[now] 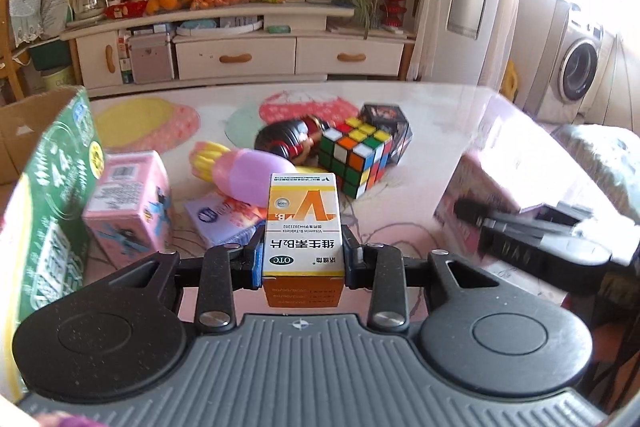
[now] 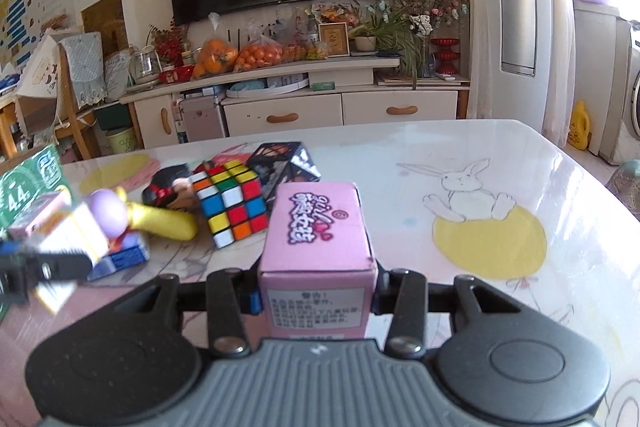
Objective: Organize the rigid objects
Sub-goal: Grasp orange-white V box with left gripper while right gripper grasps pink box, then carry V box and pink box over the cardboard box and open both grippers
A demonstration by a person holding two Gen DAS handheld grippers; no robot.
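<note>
1. Left wrist view: the left gripper (image 1: 303, 259) has its two fingers clamped on the sides of a white-and-orange cardboard vitamin tablet box (image 1: 303, 227), held above the glossy table with pastel cartoon prints (image 1: 432, 115).
2. Beyond that box, toward the table's middle, lies a cluster: a multicoloured plastic puzzle cube (image 1: 356, 155) touching a dark hexagonal printed box (image 1: 390, 125) behind it, a black-and-red toy figure (image 1: 288, 141) lying on its side just left of the cube, and a yellow toy with a lilac egg-shaped head (image 1: 240, 169) in front of the figure.
3. A lilac-and-blue flat packet (image 1: 218, 217) lies under the lilac head, and a pink carton with blue drawings (image 1: 128, 203) stands near the table's left edge, just beside a tall green printed cardboard box (image 1: 56, 211).
4. Right wrist view: the right gripper (image 2: 316, 295) has its fingers closed against the sides of a pink cardboard box with black lettering (image 2: 318, 251), held over the table's near part, left of a drawn rabbit on a yellow circle (image 2: 476, 211).
5. Both grippers are well apart, the left one blurred at the left edge of the right wrist view.
</note>
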